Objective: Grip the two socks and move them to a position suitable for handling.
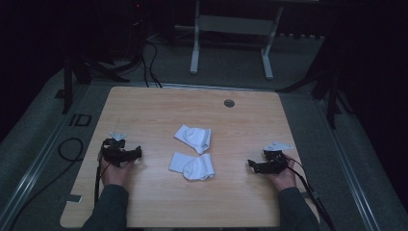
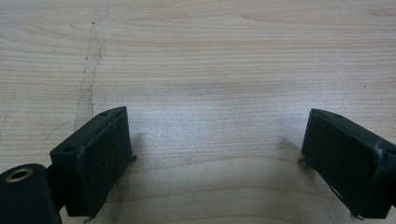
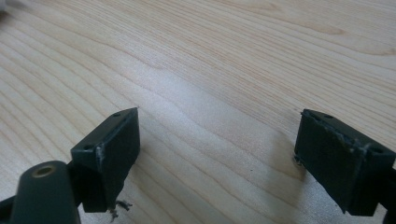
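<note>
Two white folded cotton socks [image 1: 194, 153] lie mid-frame on the light wooden table [image 1: 144, 110], likely soft, light, best pinched at an edge; left gripper [image 1: 126, 155] and right gripper [image 1: 260, 166] rest agape, empty.

Left tongs [image 2: 215, 158] spread wide with nothing between the black jaws, low over bare light-wood bench [image 2: 224, 56], faint scuff upper left.

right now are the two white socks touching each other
Cannot tell. In the high view the far sock and the near sock lie close together mid-table, but the strip between them is too small and dim to show a gap or contact.
</note>
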Available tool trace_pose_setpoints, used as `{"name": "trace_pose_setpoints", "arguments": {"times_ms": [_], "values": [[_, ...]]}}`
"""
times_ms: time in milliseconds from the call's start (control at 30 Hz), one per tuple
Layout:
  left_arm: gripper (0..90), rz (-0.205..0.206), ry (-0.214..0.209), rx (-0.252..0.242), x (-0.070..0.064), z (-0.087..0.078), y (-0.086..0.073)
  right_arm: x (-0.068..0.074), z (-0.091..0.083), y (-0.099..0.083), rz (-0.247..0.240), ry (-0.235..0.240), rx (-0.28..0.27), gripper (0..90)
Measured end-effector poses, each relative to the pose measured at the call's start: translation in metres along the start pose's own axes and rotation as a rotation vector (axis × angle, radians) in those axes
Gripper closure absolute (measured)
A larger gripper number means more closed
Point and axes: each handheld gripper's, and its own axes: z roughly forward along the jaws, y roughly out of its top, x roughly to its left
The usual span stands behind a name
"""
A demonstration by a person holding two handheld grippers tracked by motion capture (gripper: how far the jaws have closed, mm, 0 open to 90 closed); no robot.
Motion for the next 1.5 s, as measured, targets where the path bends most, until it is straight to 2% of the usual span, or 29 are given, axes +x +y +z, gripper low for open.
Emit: {"name": "trace_pose_setpoints", "arguments": {"times_ms": [167,300,367,500,533,567,767,1000,1133,1233,1267,1300,1367,1400,1500], "values": [[9.2,-0.003,0.002,-0.002,0.000,0.000,0.000,0.000,0.000,0.001,0.002,0.000,0.002,14.3],[10.4,-0.006,0.005,-0.004,0.000,-0.001,0.000,-0.001,-0.002,0.004,0.001,-0.004,0.025,21.8],[10.7,-0.007,0.005,-0.004,0.000,-0.001,0.000,0.000,-0.006,0.007,-0.021,-0.015,0.059,30.3],[10.7,-0.007,0.007,-0.003,0.000,-0.001,0.000,0.003,-0.015,0.011,-0.075,-0.016,0.079,36.8],[10.8,-0.007,0.007,-0.003,0.000,-0.001,0.000,0.003,-0.015,0.011,-0.075,-0.016,0.079,36.8],[10.8,-0.007,0.006,-0.003,0.000,-0.001,0.000,0.006,-0.021,0.014,-0.101,-0.007,0.084,38.8],[10.9,-0.008,0.007,-0.004,0.000,-0.001,0.000,0.013,-0.034,0.021,-0.128,0.009,0.084,42.5],[16.7,-0.022,0.019,0.000,0.002,-0.003,0.000,0.029,-0.047,0.045,-0.209,0.011,0.104,47.6],[28.0,-0.036,0.033,-0.002,0.004,-0.005,0.001,0.047,-0.053,0.059,-0.266,0.032,0.096,52.5],[33.7,-0.041,0.036,-0.007,0.005,-0.005,0.001,0.053,-0.054,0.064,-0.290,0.044,0.090,55.3],[36.2,-0.040,0.035,-0.007,0.005,-0.006,0.001,0.061,-0.055,0.070,-0.311,0.050,0.091,57.0],[36.2,-0.038,0.035,-0.009,0.005,-0.006,0.001,0.061,-0.055,0.070,-0.311,0.050,0.091,57.0],[44.3,-0.039,0.035,-0.005,0.005,-0.007,0.002,0.066,-0.056,0.074,-0.328,0.059,0.091,59.2],[44.3,-0.036,0.036,-0.001,0.005,-0.008,0.002,0.069,-0.056,0.076,-0.335,0.063,0.093,59.9],[52.7,-0.035,0.031,0.005,0.004,-0.010,0.002,0.077,-0.054,0.082,-0.358,0.079,0.095,63.9]]}}
